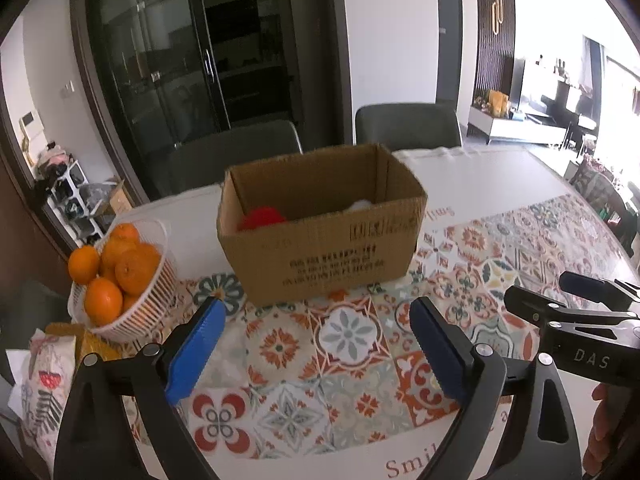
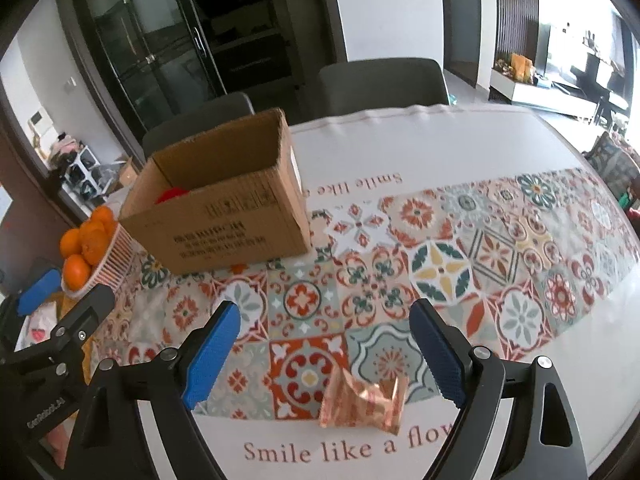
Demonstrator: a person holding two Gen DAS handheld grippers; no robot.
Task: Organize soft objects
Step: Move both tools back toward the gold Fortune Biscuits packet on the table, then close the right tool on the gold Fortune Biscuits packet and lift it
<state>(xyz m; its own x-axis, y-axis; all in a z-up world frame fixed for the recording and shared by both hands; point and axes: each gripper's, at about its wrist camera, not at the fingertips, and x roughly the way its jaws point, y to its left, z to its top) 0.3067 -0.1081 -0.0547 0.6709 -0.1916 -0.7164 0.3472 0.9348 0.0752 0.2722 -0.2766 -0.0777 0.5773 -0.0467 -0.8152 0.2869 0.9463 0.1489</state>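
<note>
A home dining room: a tile-patterned tablecloth (image 2: 440, 264), upholstered chairs (image 1: 408, 126), a glass-door cabinet (image 1: 192, 60), a basket of oranges (image 1: 120, 276).

"Smile like a flow" on tablecloth (image 2: 344, 450); "DAS" on right gripper (image 1: 592, 358).

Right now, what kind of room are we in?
Probably a home dining room: a table with a patterned cloth, chairs tucked in behind it, and a basket of oranges beside a cardboard box.
</note>
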